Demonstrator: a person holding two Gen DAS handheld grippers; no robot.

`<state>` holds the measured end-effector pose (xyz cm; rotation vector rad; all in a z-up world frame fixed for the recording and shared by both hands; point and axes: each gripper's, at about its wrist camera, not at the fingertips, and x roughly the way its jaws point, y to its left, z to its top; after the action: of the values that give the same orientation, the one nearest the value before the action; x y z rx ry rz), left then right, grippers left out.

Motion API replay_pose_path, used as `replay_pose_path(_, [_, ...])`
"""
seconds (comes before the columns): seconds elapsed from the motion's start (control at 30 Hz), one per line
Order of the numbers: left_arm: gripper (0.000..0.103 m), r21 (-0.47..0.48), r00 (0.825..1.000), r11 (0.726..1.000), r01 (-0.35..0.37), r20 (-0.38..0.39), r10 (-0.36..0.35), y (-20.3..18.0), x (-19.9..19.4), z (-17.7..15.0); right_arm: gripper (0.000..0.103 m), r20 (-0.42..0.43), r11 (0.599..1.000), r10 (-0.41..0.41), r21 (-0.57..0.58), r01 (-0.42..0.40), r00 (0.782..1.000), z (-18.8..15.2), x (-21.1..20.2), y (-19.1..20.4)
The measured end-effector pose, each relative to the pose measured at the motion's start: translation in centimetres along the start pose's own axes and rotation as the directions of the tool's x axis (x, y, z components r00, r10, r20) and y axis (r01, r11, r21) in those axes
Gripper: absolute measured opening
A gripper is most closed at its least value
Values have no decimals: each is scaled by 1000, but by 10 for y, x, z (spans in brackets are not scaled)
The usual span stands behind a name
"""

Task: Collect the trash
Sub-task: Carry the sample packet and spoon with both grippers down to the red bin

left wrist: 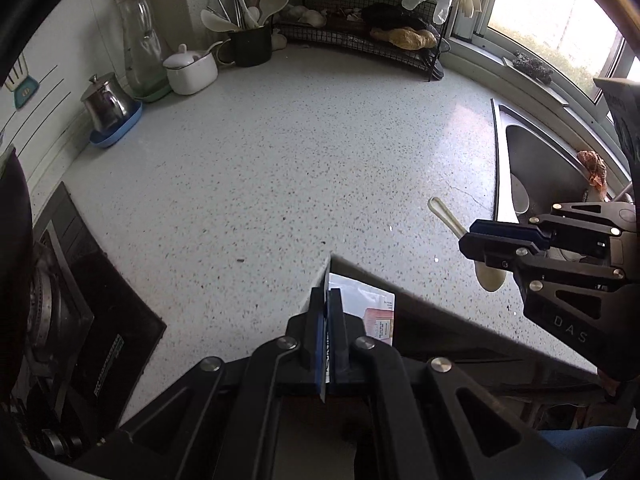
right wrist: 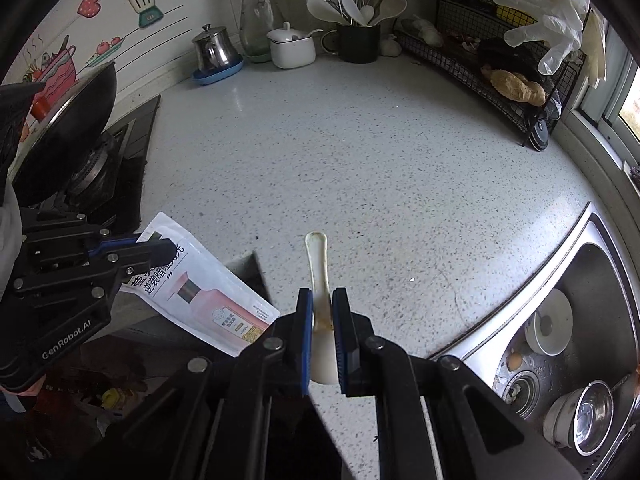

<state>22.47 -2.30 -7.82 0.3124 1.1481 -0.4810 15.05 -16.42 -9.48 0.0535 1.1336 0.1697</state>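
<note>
right wrist view shows our right gripper (right wrist: pixel 322 332) clamped on a soiled spoon (right wrist: pixel 319 280) and our left gripper (right wrist: pixel 154 250) clamped on a pouch (right wrist: pixel 208 304) above the counter (right wrist: pixel 360 160), so we judge both need carrying to a bin next.

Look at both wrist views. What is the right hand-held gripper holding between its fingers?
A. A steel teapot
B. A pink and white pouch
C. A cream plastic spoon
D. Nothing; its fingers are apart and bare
C: in the right wrist view the right hand-held gripper is closed on the cream plastic spoon, its handle pointing away over the countertop; the pink and white pouch is in the left hand-held gripper.
</note>
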Motion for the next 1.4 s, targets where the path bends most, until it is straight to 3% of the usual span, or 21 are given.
replay_pose_path(0.33, [1,-63,999,998,-15,-40,13,13,-21,-79,9,-26,998,32,-52,-33,999,-45,-9,53])
replay_pose_path(0.53, [1,-95,994,993,-64,-91,56,13,-8,-129,9,-96,996,44,-70,-51,994,-75,10,76])
replay_pose_path(0.83, [1,-215,987,975,-50,-157,16,15,27,-184,9,-193,989,63,-121,-87,979,-114,53,91])
replay_pose_path(1.17, [1,-307,979,948,-89,-203,26,31,107,-216,9,-256,978,99,-154,-142,962,-134,142,92])
replay_pose_path(1.27, [1,-337,976,940,-47,-214,-28,37,140,-224,9,-262,978,113,-143,-154,958,-145,177,83])
replay_pose_path(1.4, [1,-354,973,934,-51,-230,-35,38,191,-239,9,-267,979,101,-144,-144,958,-161,226,72])
